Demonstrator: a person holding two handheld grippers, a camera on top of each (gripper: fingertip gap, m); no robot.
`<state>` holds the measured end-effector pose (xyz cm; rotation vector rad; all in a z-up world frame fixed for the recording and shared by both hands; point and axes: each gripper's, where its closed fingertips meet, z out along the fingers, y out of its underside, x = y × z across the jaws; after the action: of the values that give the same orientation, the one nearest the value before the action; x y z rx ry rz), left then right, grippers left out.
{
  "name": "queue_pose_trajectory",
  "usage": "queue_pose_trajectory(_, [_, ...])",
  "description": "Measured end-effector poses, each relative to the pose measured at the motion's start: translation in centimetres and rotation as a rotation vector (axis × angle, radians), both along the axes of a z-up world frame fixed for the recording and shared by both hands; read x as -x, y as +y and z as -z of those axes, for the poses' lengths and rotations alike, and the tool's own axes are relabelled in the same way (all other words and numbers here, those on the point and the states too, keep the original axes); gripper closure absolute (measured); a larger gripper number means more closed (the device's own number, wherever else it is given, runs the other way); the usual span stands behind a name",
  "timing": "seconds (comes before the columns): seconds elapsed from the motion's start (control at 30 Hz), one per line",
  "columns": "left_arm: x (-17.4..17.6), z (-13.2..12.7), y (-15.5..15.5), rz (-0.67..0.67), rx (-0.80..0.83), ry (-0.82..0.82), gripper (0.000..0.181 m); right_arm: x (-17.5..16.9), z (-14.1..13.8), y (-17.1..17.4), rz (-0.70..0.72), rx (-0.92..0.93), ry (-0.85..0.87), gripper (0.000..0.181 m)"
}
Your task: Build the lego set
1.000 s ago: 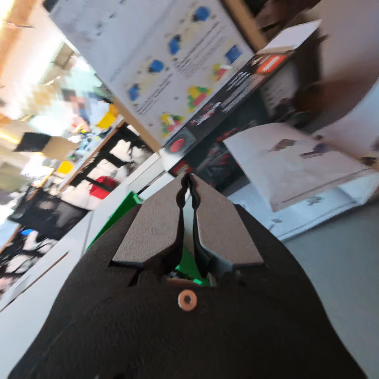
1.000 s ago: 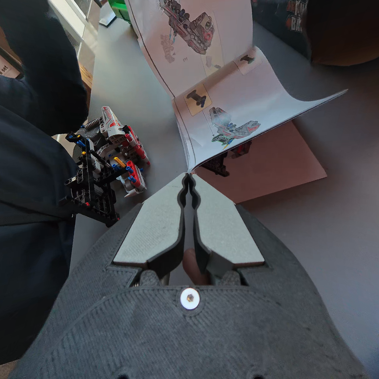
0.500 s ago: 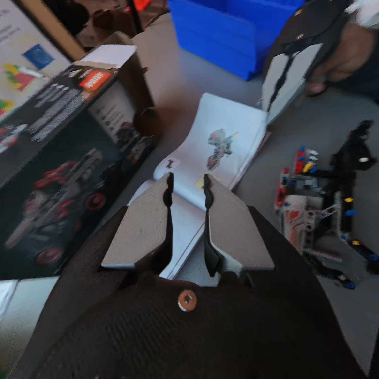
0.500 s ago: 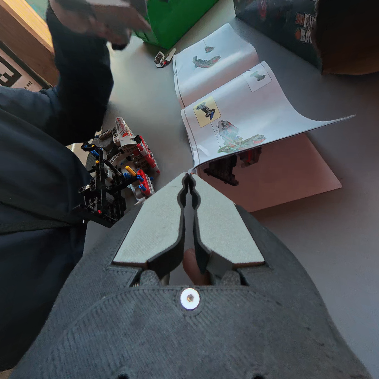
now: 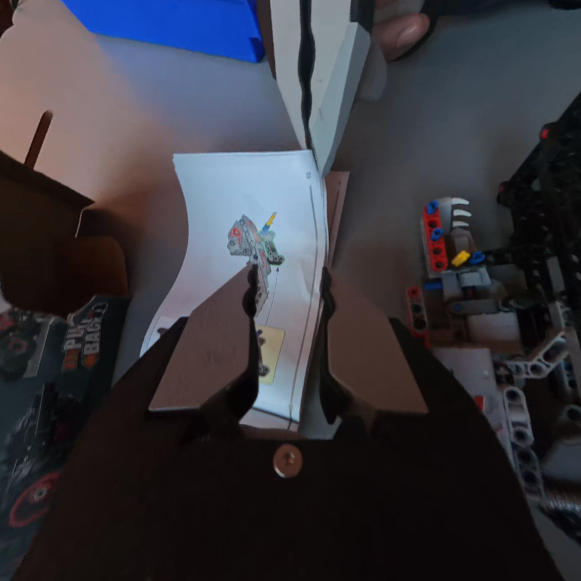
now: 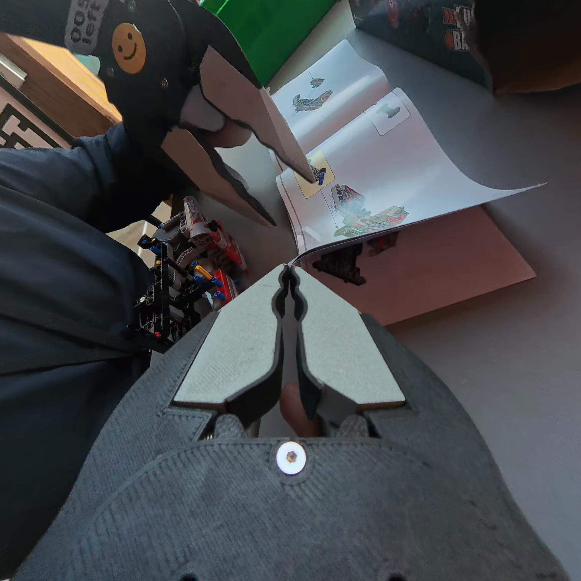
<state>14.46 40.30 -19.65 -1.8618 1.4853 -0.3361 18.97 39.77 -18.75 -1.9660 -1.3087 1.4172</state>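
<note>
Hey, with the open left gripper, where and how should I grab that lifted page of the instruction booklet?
Probably the lifted page's free outer edge, which curls up clear of the pink sheet. Bring the left gripper in sideways from that open side, one finger above and one below. The right gripper is shut at the page's near corner, so stay away from there.
</note>
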Motion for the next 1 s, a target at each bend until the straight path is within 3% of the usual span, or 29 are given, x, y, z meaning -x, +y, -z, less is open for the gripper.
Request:
queue_pose_trajectory(0.5, [-4.7, 1.6, 0.2, 0.115, 0.049, -0.038, 0.145, 0.1, 0.0, -0.1, -0.005, 0.013, 0.007, 0.181])
queue_pose_trajectory(0.67, [-4.7, 1.9, 0.5, 0.124, 0.037, -0.031, 0.157, 0.1, 0.1, 0.0, 0.001, 0.013, 0.003, 0.181])
queue_pose_trajectory(0.8, [-4.6, 1.7, 0.5, 0.132, 0.034, -0.051, 0.179, 0.1, 0.0, 0.2, 0.002, 0.03, 0.013, 0.181])
queue_pose_trajectory(1.0, [-4.7, 1.6, 0.4, 0.137, 0.022, -0.05, 0.181, 0.0, 0.3, 0.2, 0.002, 0.006, -0.006, 0.181])
